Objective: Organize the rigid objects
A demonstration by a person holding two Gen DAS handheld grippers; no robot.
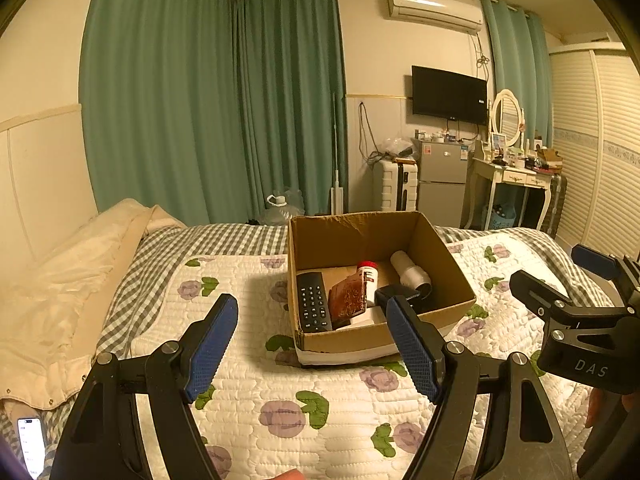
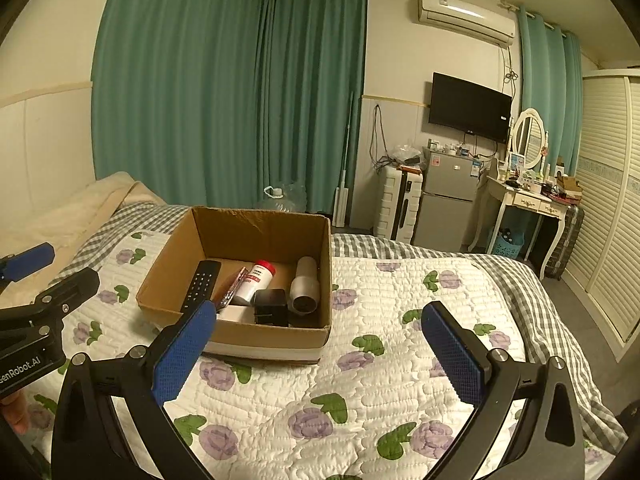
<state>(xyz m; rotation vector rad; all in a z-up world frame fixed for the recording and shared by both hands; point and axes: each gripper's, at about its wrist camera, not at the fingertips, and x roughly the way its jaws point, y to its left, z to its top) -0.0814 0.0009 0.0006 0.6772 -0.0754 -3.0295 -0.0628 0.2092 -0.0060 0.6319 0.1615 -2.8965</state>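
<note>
A cardboard box (image 2: 256, 330) sits open-topped on the quilted bed (image 2: 360, 392), with bare quilt all round it and a wide free stretch to its right. Inside, a black remote (image 1: 313, 307) leans against the left wall, its long axis running front to back. Beside it stands a brown patterned item (image 1: 349, 295), hard to identify. A white bottle with a red cap (image 2: 258, 282) lies tilted, cap toward the far wall. A white cylinder (image 2: 305, 285) points its dark open end forward, next to a black block (image 2: 271, 306). The left gripper (image 1: 310, 350) and right gripper (image 2: 320, 354) both hover over the quilt with jaws spread wide, holding nothing. A phone (image 1: 31, 444) is cut off at the lower left edge.
</note>
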